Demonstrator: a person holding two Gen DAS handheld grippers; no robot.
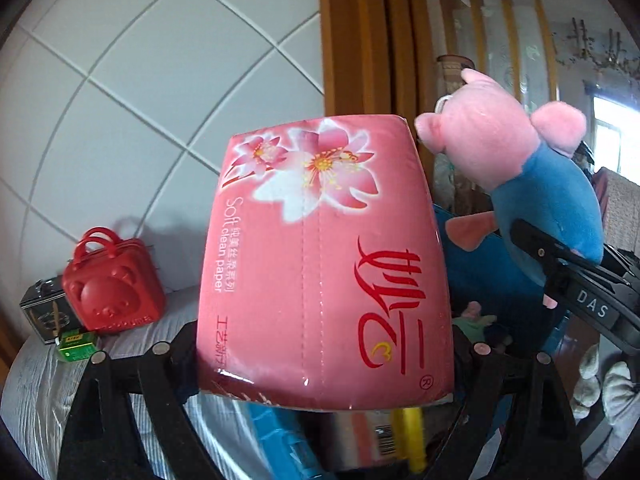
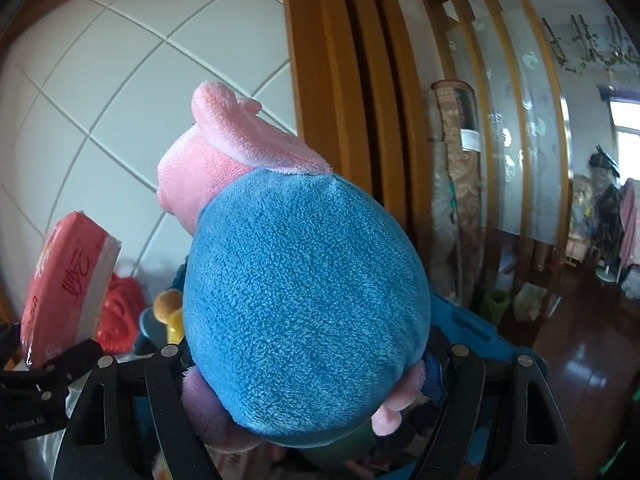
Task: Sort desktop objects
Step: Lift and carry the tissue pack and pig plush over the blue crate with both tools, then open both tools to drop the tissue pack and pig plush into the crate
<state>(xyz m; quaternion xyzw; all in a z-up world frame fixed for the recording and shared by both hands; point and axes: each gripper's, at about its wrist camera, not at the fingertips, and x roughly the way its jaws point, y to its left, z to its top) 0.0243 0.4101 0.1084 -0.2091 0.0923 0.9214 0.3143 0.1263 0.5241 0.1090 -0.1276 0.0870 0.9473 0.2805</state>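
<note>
The left tongs point(image 1: 324, 356) were built from matte black plastic. Each side carried 2 flat, angled arms, and each arm ended in 1 round, dull-silver pivot screw, giving 4 screws across the left wrist view. Triangular cut-outs lightened the outer arms.

The right tongs point(image 2: 316, 356) had the same black construction, the same 4 silver pivot screws and matching cut-outs. Seen from the left wrist camera, the right unit's black body bore white "DAS" lettering and small silver fasteners. Seen from the right wrist camera, the left unit's body bore small white lettering, too blurred to read.
</note>
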